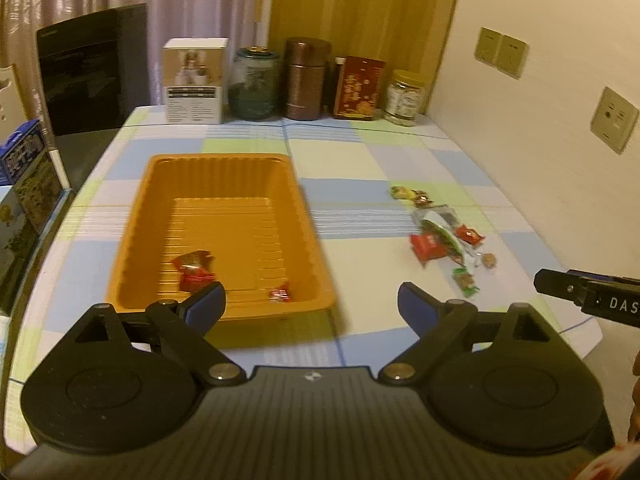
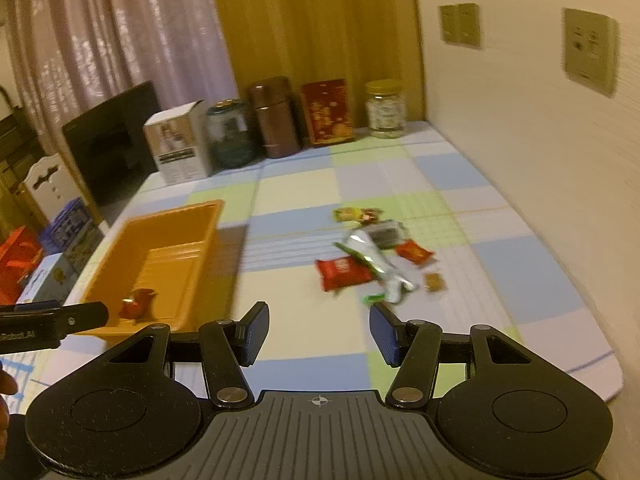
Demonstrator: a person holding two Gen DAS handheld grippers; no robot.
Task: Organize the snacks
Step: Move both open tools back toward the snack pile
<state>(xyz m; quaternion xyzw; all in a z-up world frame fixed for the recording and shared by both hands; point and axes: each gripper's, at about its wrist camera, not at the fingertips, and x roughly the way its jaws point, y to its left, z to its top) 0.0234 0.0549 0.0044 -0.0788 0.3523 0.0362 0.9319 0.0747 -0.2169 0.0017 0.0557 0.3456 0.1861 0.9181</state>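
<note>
Checked tablecloth (image 1: 360, 152) under two open, empty grippers, left gripper (image 1: 312, 300), right gripper (image 2: 318, 334) lettered "DAS".

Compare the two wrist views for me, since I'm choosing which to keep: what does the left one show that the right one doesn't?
Only the left wrist view shows the small red wrapped candy at the orange plastic tray's near right corner. Only the right wrist view shows the red bag beyond the table's left edge. Both show the tray, the larger red snack packet in it, the loose pile of wrapped snacks on the checked tablecloth, and the row of jars and boxes at the back.
</note>
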